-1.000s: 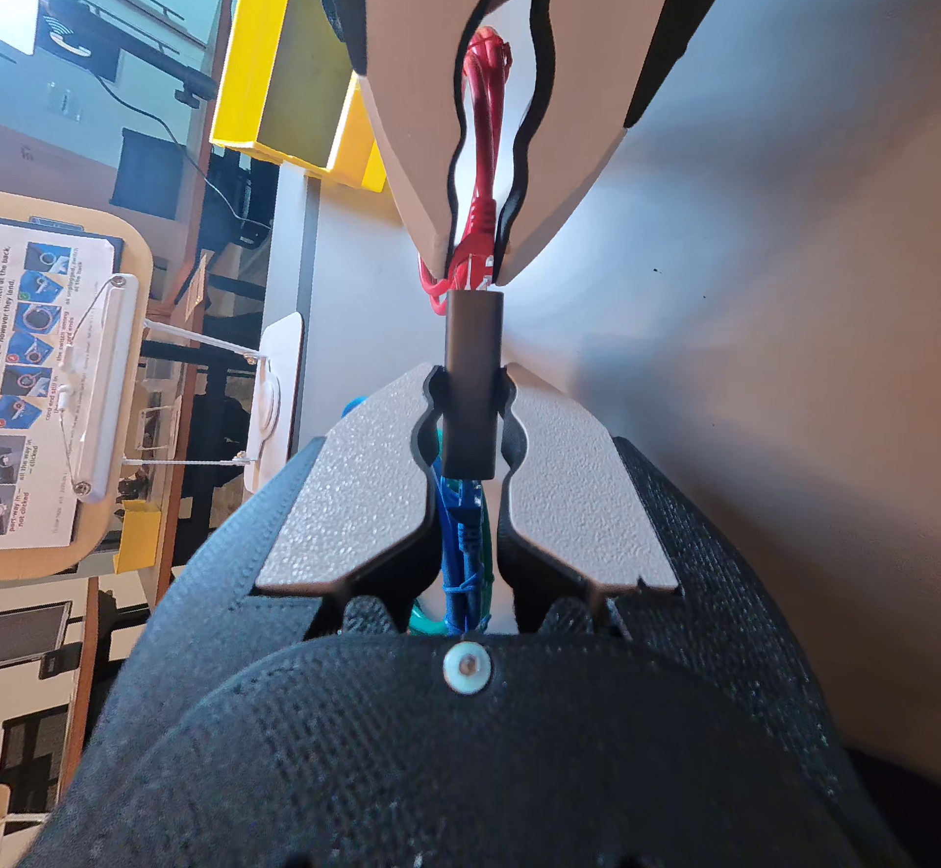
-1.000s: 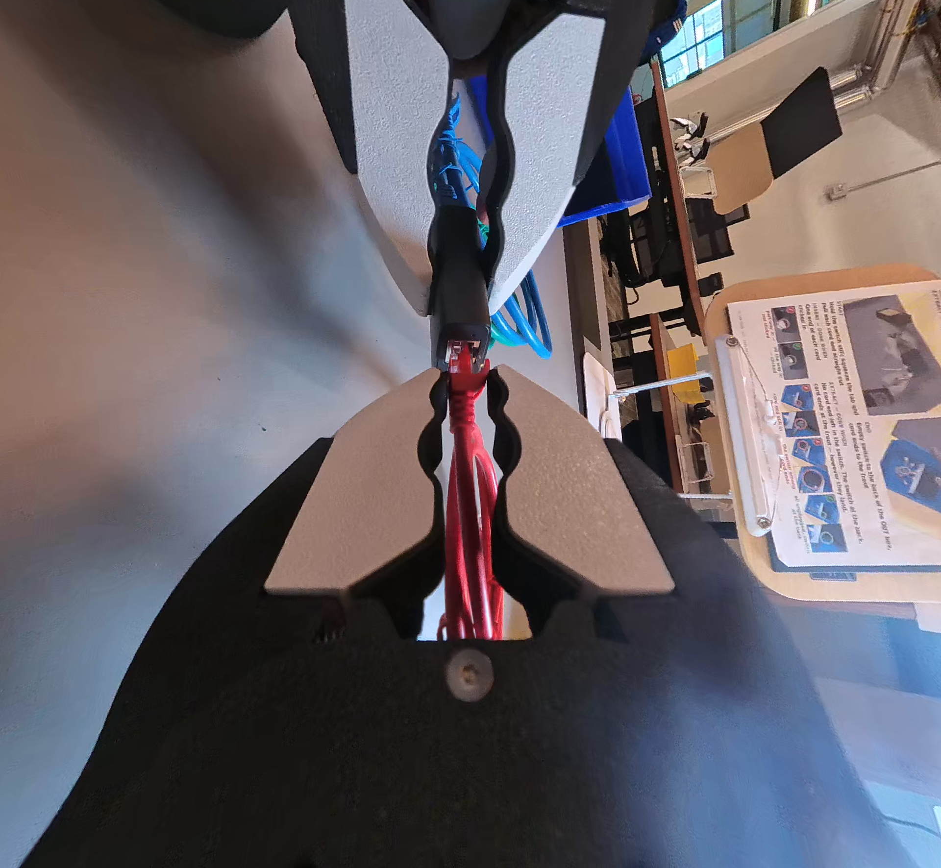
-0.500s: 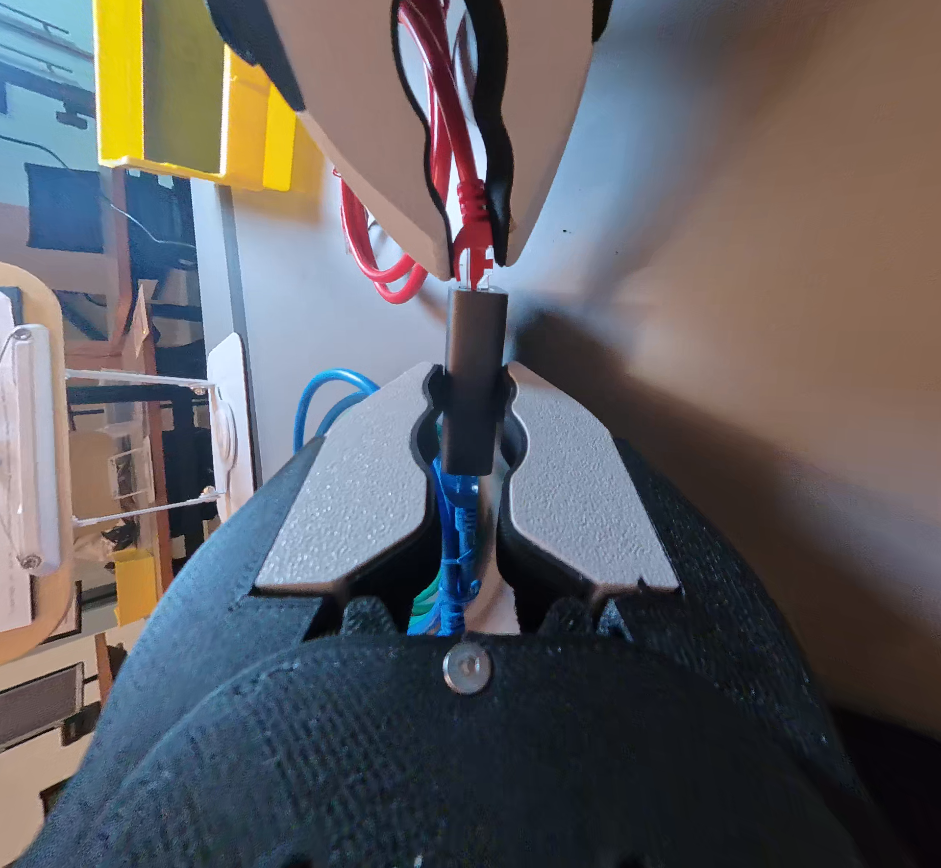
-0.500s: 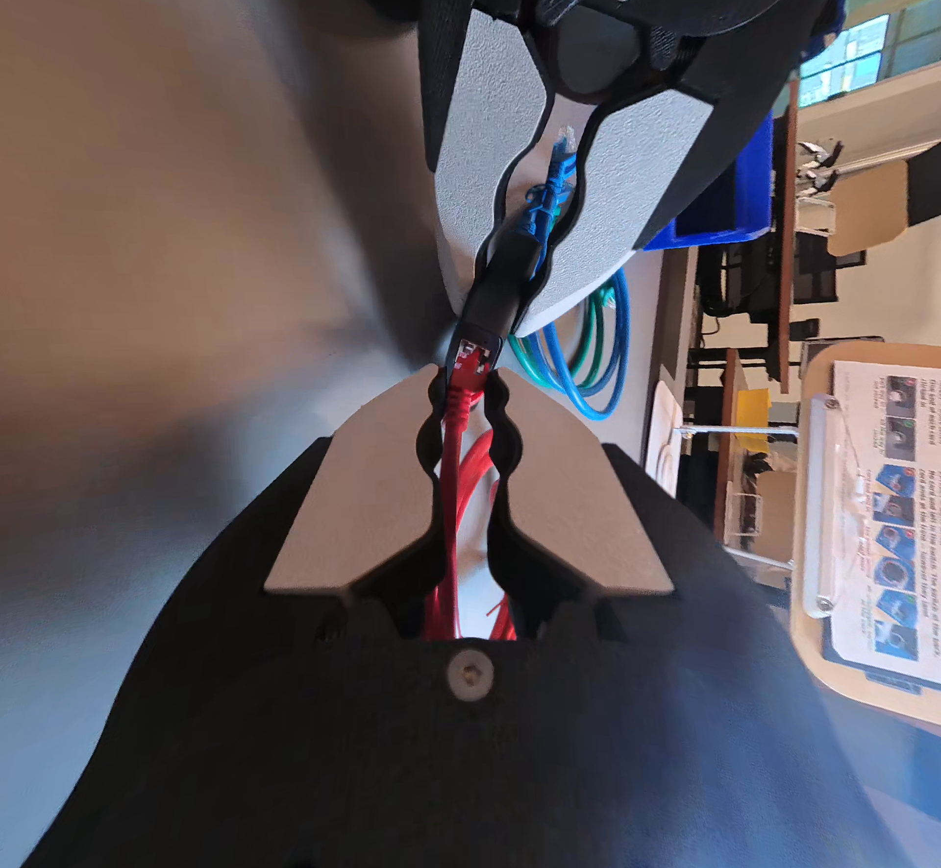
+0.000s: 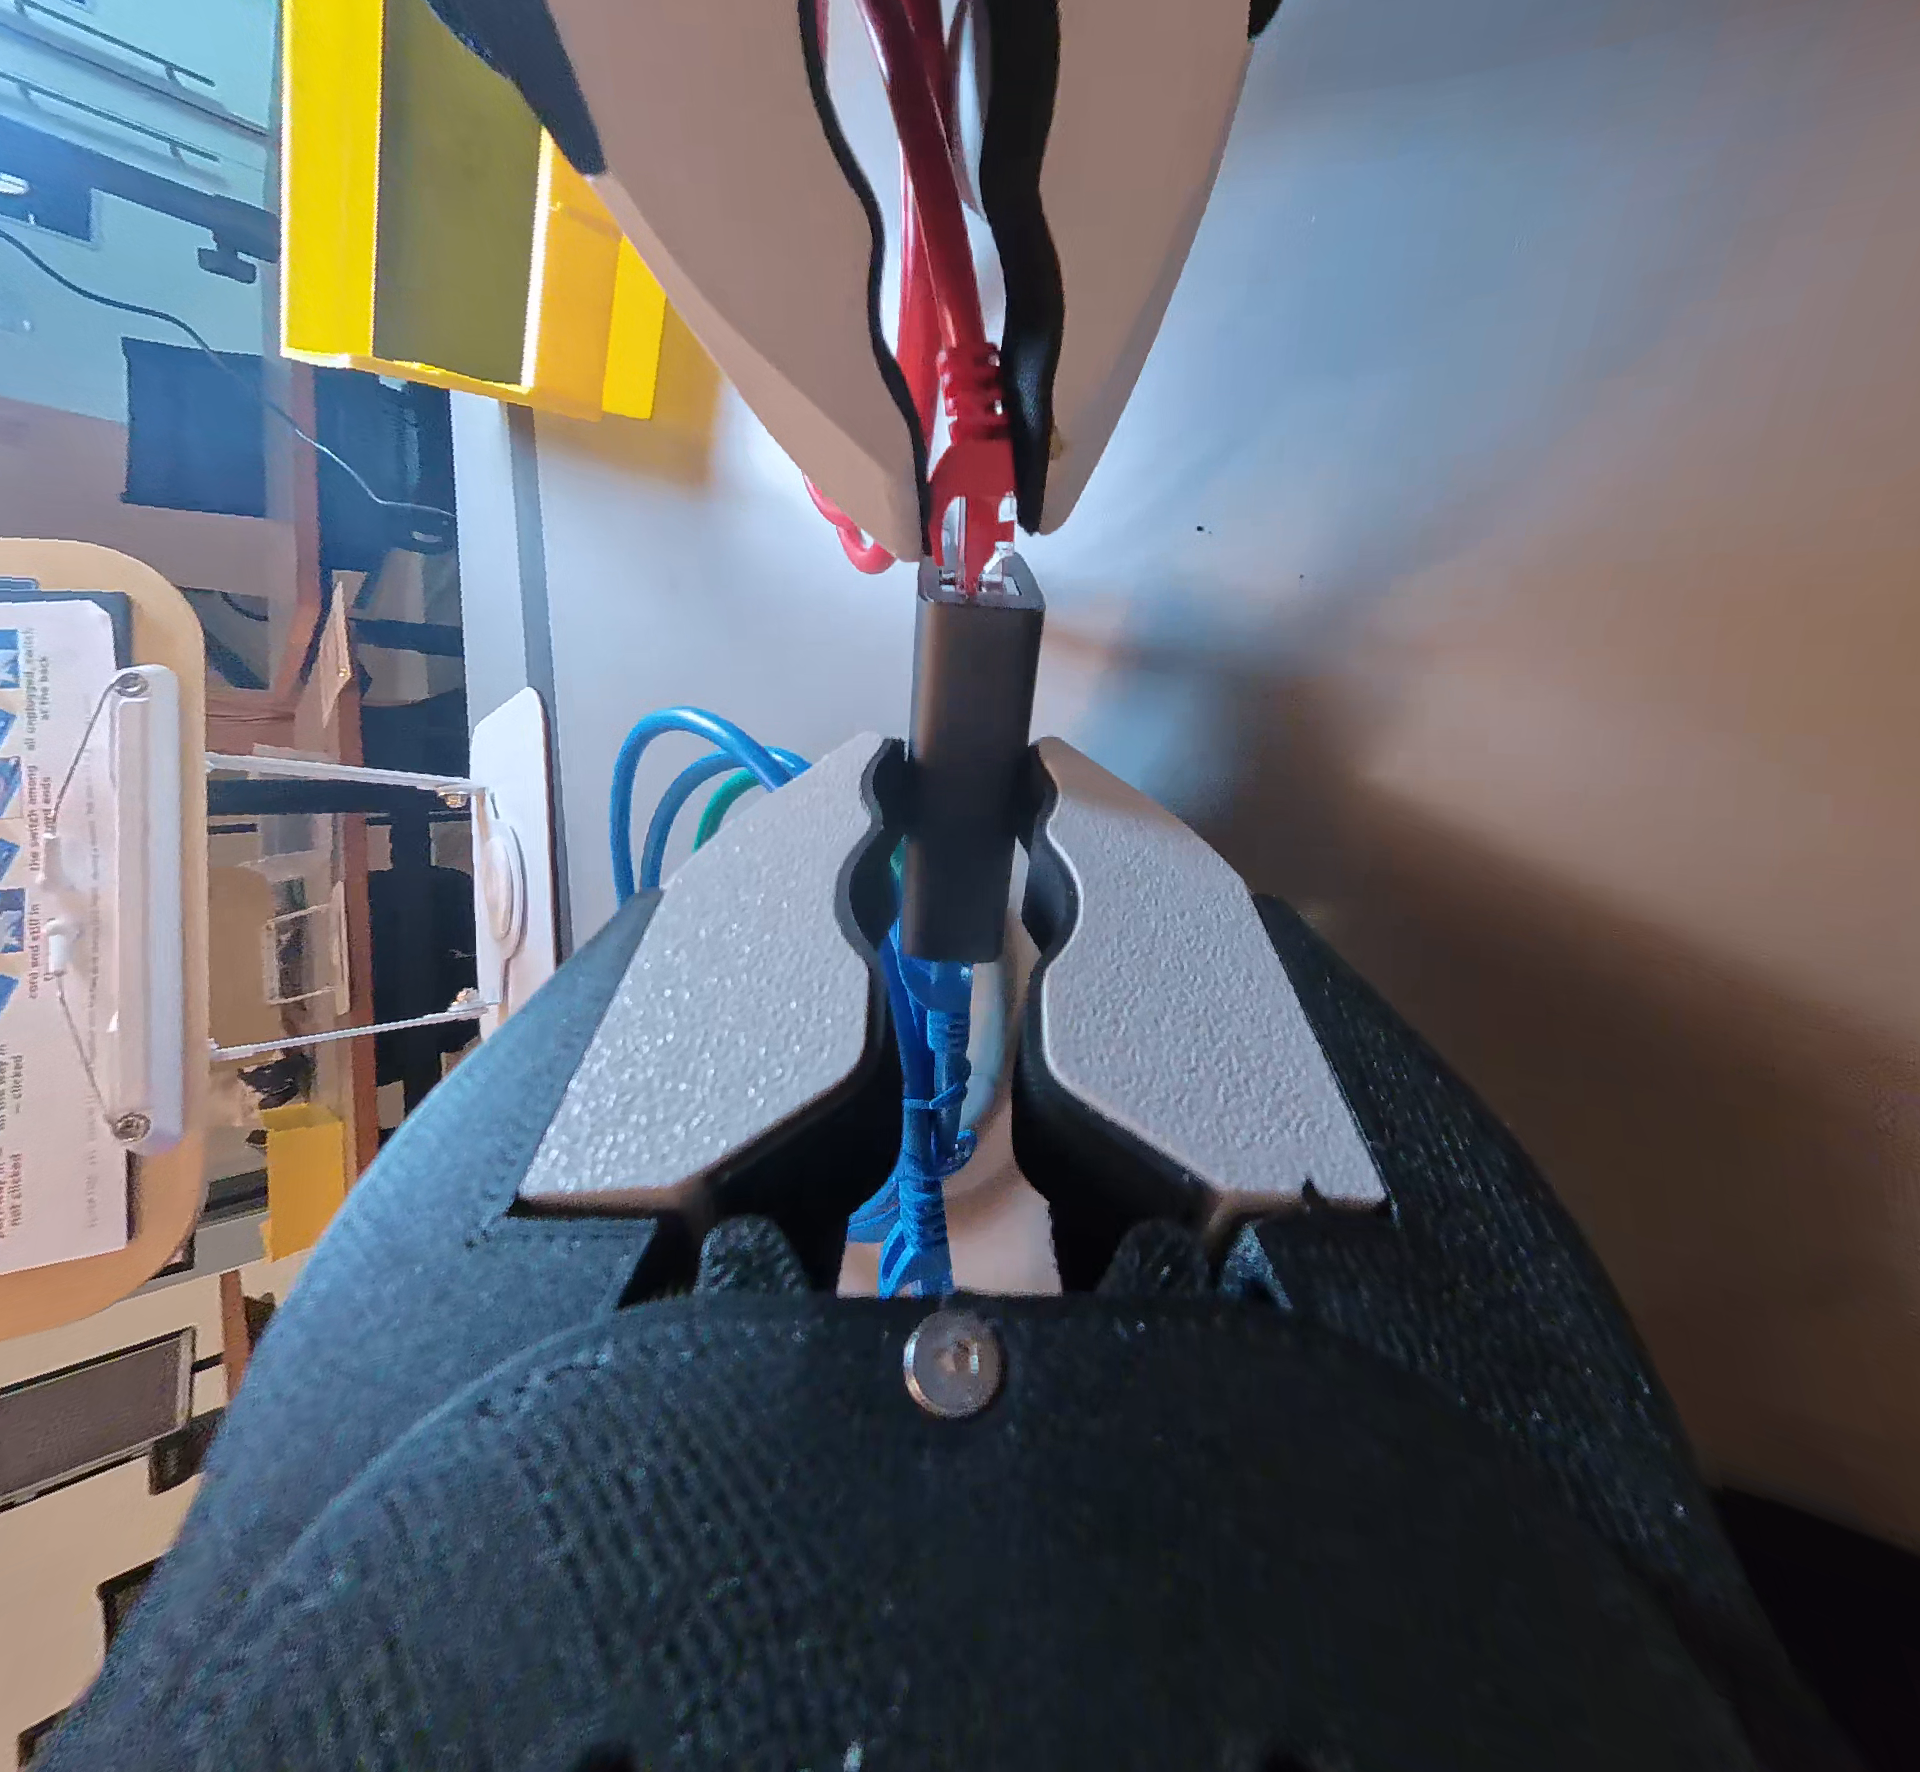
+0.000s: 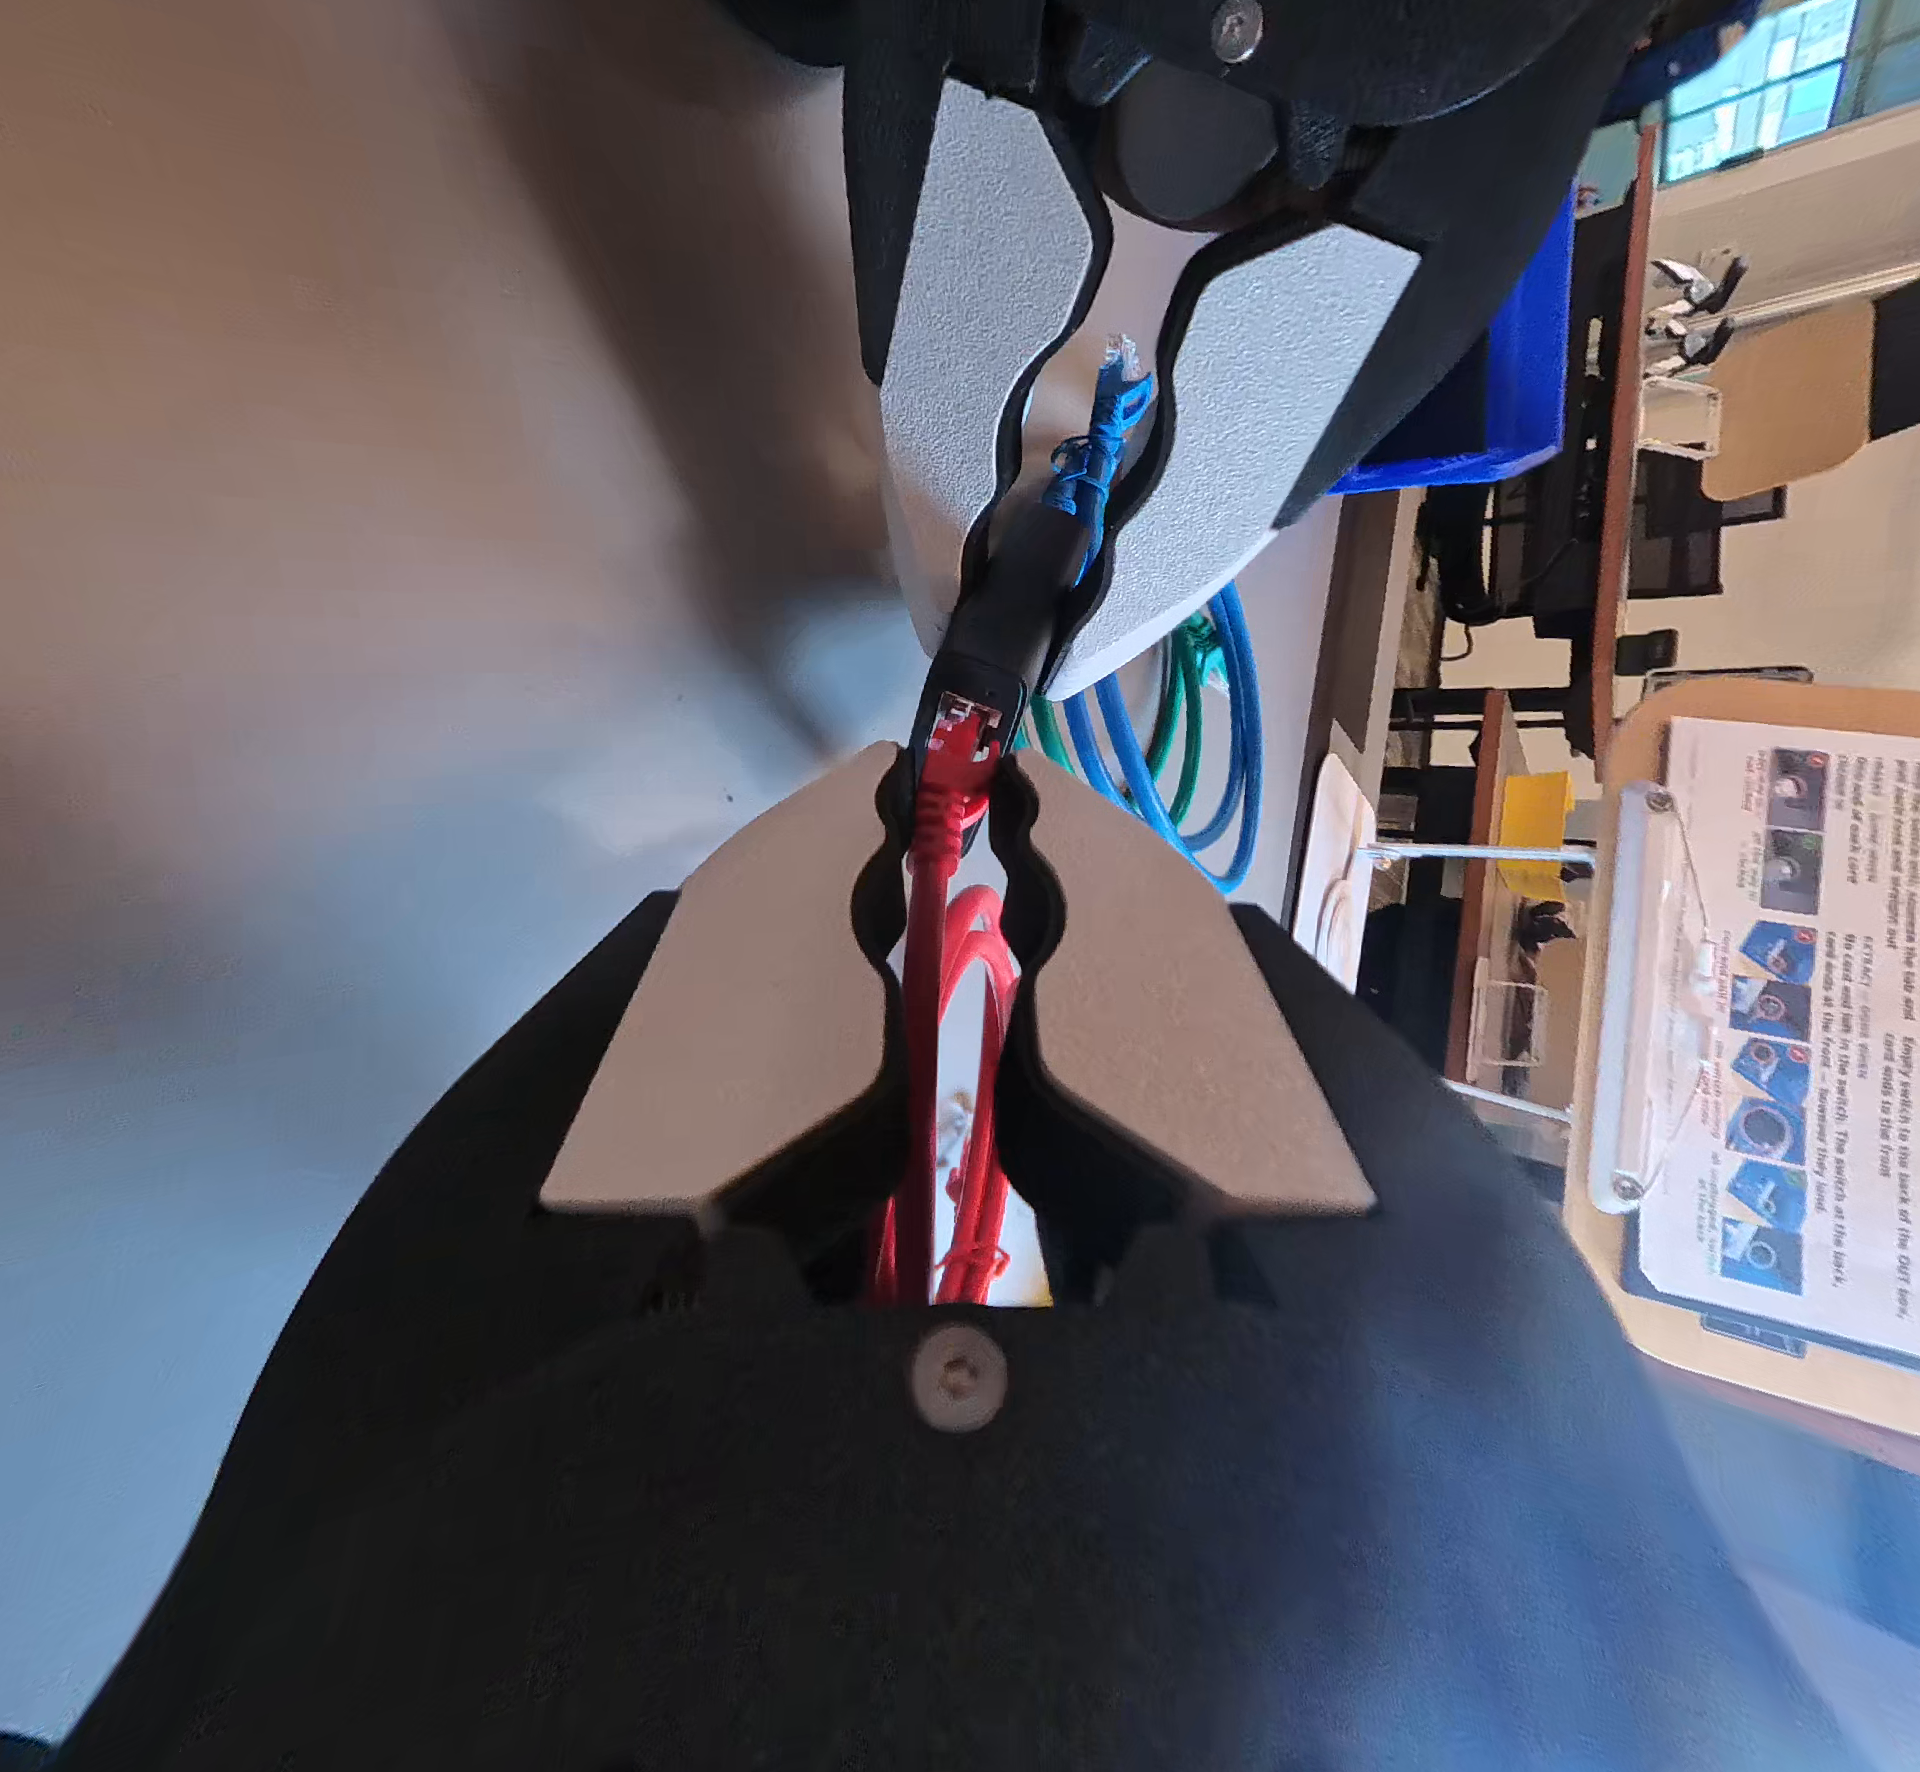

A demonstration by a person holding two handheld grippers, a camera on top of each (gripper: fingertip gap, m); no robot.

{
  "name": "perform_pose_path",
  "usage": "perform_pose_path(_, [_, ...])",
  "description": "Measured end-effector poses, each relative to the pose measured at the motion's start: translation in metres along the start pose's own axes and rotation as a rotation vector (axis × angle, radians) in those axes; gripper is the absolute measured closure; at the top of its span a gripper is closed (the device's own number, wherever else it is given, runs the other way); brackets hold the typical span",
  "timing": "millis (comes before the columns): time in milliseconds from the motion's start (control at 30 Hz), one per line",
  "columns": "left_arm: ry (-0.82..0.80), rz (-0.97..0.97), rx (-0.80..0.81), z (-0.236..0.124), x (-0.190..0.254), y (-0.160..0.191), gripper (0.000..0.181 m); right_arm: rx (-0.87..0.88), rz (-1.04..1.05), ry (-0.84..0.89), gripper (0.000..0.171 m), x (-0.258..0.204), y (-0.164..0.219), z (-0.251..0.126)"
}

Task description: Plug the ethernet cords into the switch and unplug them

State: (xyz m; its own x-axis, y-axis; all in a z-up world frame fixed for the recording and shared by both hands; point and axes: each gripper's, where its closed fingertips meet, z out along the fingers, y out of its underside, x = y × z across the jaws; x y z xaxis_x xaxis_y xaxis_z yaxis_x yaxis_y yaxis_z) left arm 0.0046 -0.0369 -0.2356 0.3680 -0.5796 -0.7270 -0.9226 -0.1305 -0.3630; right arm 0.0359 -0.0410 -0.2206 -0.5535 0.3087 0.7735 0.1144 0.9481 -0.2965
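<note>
My left gripper (image 5: 961,777) is shut on a small black switch (image 5: 971,735), held off the table. A blue cord (image 5: 925,1099) runs from the switch's near end back between the fingers. My right gripper (image 6: 951,766) is shut on the red cord's plug (image 6: 951,787), facing the left one. The clear tip of the red plug (image 5: 971,496) sits in the mouth of the switch's far port; I cannot tell how deep. In the right wrist view the switch (image 6: 1003,621) tilts to the right against the plug. The red cord (image 6: 971,1047) trails back in loops.
The grey table (image 5: 1455,372) lies behind both grippers. Blue and green cord coils (image 6: 1195,735) lie on it. A yellow bin (image 5: 416,164) and a blue bin (image 6: 1527,351) stand near the table edge. A board with an instruction sheet (image 6: 1766,995) stands beyond the edge. The left gripper's tips are roughly 4 cm from the right gripper's.
Both grippers have swung together, tips staying face to face. The switch now tilts more against the red plug. Both grips are unchanged.
</note>
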Motion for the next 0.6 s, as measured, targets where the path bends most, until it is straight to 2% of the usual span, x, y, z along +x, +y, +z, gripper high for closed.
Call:
perform_pose_path(200, [-0.041, -0.017, 0.078, -0.016, -0.017, -0.014, 0.160, 0.066, 0.067, 0.042, 0.158, 0.020, -0.012, -0.017])
perform_pose_path(500, [-0.005, 0.005, 0.073, -0.011, -0.008, -0.018, 0.159, 0.073, 0.088, -0.115, 0.157, 0.008, -0.011, -0.021])
perform_pose_path(533, [-0.001, 0.002, 0.062, -0.011, -0.009, -0.015, 0.160, 0.089, 0.107, -0.127, 0.158, 0.008, -0.011, -0.023])
perform_pose_path(567, [-0.060, -0.002, -0.036, -0.010, -0.020, 0.004, 0.160, 0.138, 0.134, -0.198, 0.159, 0.002, -0.016, -0.028])
perform_pose_path(600, [-0.105, -0.019, -0.131, -0.010, -0.031, 0.032, 0.159, 0.292, 0.227, -0.294, 0.159, -0.009, -0.040, -0.042])
